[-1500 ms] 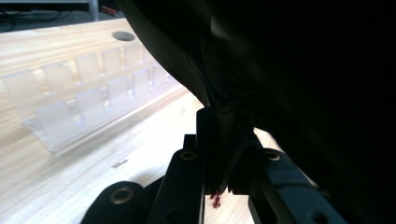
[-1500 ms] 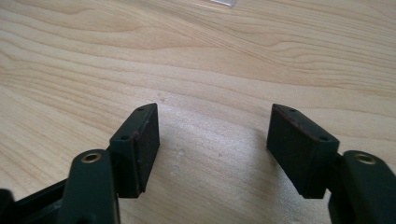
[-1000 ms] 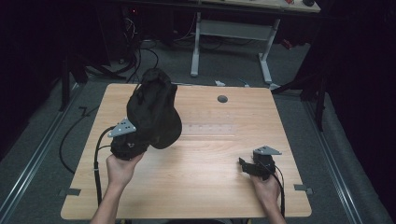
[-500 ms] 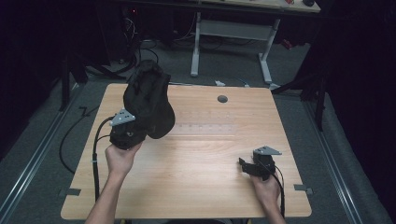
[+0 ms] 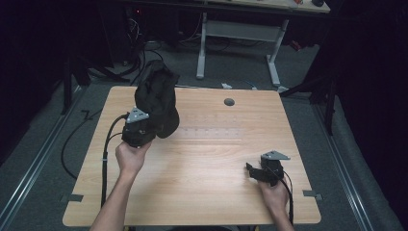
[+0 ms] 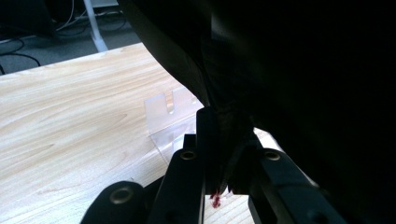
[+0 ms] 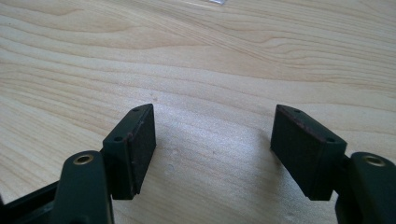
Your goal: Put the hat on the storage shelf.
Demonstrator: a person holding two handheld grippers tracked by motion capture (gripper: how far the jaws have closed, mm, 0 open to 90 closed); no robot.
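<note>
The left gripper [image 5: 140, 126] has carried the limp black fabric cap [image 5: 156, 96] leftward, jaws pinching it; right gripper [image 5: 262, 171] spread over the pale woodgrain desk [image 5: 211, 159].

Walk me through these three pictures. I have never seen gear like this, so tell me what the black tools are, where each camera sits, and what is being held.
No robot here: a person holds a hand-operated two-jaw gripper in each hand at a wooden table. The high view looks down from above the person's side. The left gripper is raised and pinches a dark, floppy piece of fabric, perhaps a bag or a cap; I cannot tell which. The left gripper view comes from a camera riding on that tool: its jaws are closed on the fabric's edge, with a clear plastic stand on the table beyond. The right gripper rests low near the table's right edge. Its own camera shows its jaws wide apart over bare wood. A small dark round disc sits in the tabletop near its far edge.
</note>
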